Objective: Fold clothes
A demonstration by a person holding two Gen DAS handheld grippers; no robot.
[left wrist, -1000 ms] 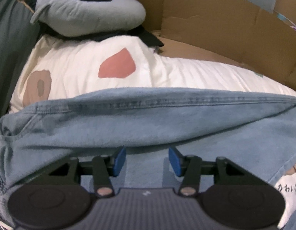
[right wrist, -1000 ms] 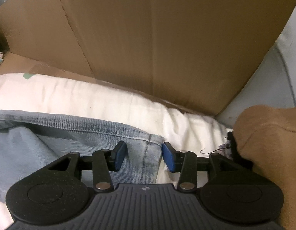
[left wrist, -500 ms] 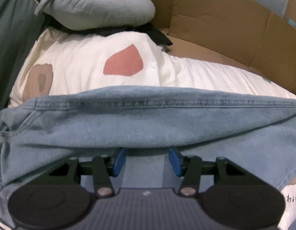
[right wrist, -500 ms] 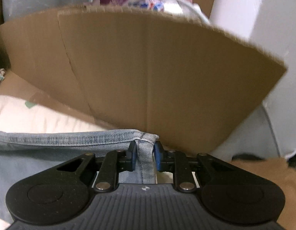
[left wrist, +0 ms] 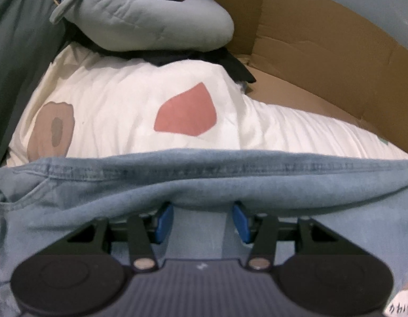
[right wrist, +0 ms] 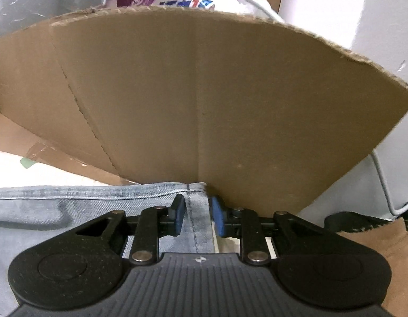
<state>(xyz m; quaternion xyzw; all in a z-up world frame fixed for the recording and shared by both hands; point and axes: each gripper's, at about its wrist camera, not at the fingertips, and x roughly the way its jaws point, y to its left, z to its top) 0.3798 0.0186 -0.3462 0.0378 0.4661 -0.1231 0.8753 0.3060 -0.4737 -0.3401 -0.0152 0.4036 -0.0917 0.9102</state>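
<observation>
A pair of light blue denim jeans (left wrist: 204, 182) lies across a white quilt with pink and brown patches (left wrist: 119, 111), its long axis running left to right, stitched edge toward the far brown cardboard sheet (right wrist: 204, 92). A fold looks under way. The right gripper (right wrist: 196, 215) straddles the right-end corner, jaws opening, pads apparently off the cloth. The left gripper (left wrist: 201, 220) has its fingers apart under a draped fold. Next, a firm re-grip seems needed.
</observation>
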